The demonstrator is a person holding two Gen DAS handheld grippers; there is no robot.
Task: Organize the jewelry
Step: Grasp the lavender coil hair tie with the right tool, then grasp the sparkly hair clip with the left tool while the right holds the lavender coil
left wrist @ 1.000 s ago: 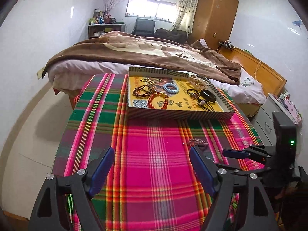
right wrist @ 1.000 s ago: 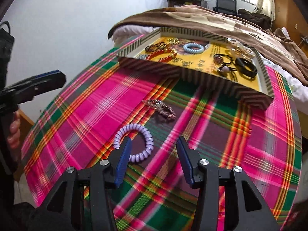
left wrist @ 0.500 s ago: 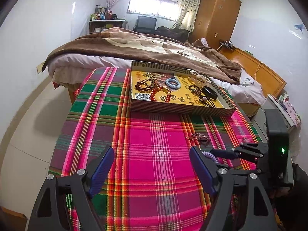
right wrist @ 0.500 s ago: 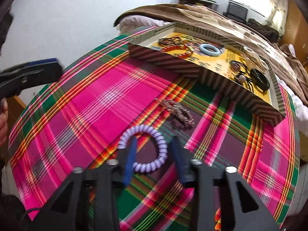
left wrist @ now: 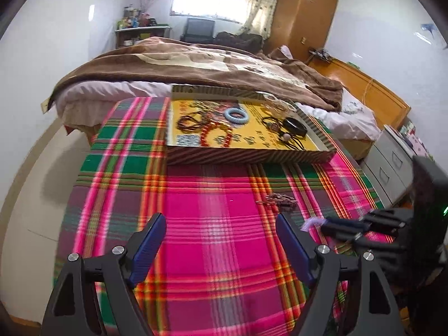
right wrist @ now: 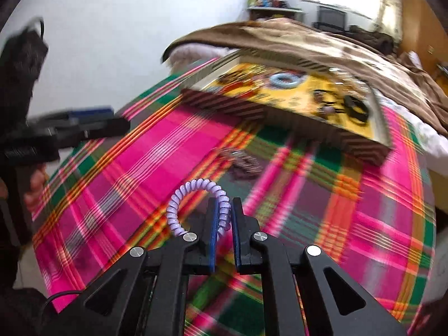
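My right gripper [right wrist: 224,210] is shut on a lilac spiral hair tie [right wrist: 196,193] and holds it just above the plaid cloth; it also shows in the left wrist view [left wrist: 340,226]. My left gripper [left wrist: 221,229] is open and empty over the pink plaid cloth. A dark beaded bracelet [right wrist: 243,163] lies on the cloth ahead of the right gripper, also in the left wrist view [left wrist: 280,200]. A striped box with a yellow floor [left wrist: 252,156] holds several bracelets and hair ties at the far end.
A table with pink and green plaid cloth [left wrist: 212,224] stands against a bed with a brown blanket [left wrist: 196,64]. Grey drawers [left wrist: 392,162] stand to the right. The left gripper shows at the left of the right wrist view [right wrist: 84,128].
My right gripper has closed on the lilac hair tie and lifted it off the cloth. The left gripper has drawn back slightly and stays open.
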